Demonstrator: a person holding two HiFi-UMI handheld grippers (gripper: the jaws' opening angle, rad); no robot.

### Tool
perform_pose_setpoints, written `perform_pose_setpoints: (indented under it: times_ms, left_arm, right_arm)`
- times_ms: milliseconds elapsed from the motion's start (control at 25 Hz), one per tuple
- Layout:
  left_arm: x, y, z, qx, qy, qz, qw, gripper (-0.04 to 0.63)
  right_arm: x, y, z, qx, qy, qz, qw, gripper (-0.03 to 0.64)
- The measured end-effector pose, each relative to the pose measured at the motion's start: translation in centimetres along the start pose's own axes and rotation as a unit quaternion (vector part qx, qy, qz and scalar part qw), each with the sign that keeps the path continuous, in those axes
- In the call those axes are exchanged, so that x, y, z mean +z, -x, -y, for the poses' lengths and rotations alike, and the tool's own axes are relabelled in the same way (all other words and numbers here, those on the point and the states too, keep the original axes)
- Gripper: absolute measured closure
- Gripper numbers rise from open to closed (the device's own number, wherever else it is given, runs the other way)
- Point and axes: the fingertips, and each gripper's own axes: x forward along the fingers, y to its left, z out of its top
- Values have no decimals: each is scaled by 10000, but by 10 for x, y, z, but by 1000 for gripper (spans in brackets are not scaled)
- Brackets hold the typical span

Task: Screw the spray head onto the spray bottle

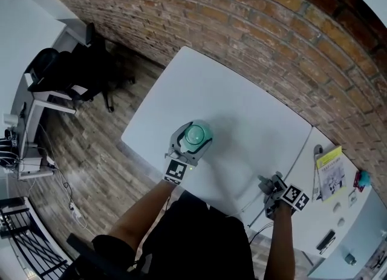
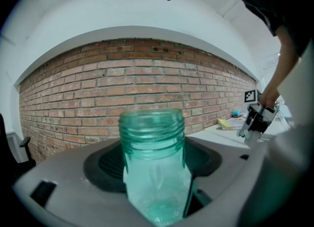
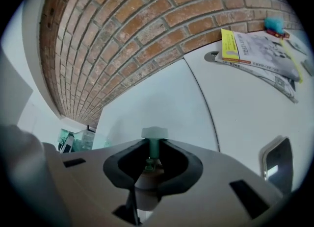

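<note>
A clear teal spray bottle [image 2: 153, 157] with a bare threaded neck stands upright between the jaws of my left gripper [image 2: 155, 182], which is shut on its body. In the head view the bottle [image 1: 196, 135] sits over the white table [image 1: 242, 109], with the left gripper [image 1: 193, 144] around it. My right gripper [image 1: 270, 185] is at the table's near right edge, apart from the bottle. In the right gripper view its jaws [image 3: 153, 155] pinch the teal stem of the spray head [image 3: 154, 135], whose white top pokes out past the pads. The bottle [image 3: 73, 140] shows far left there.
A second white table [image 1: 351, 224] adjoins on the right, with a yellow-and-white booklet [image 1: 330, 173], a blue item [image 1: 364, 179] and small dark objects. A brick wall [image 1: 272, 37] runs behind both tables. A black office chair [image 1: 91, 67] stands on the wood floor at left.
</note>
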Motion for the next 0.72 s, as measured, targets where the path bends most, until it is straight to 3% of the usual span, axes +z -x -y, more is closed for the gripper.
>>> perform_pose_setpoints:
  times_ms: [400, 720]
  left_arm:
    - [-2, -2, 3, -65, -96, 22, 9999, 261]
    - [-1, -1, 3, -132, -131, 76, 9998, 261]
  right_arm:
    - [-1, 35, -23, 217, 535, 667, 9961, 550]
    - [6, 62, -41, 434, 685, 1308, 9881, 551]
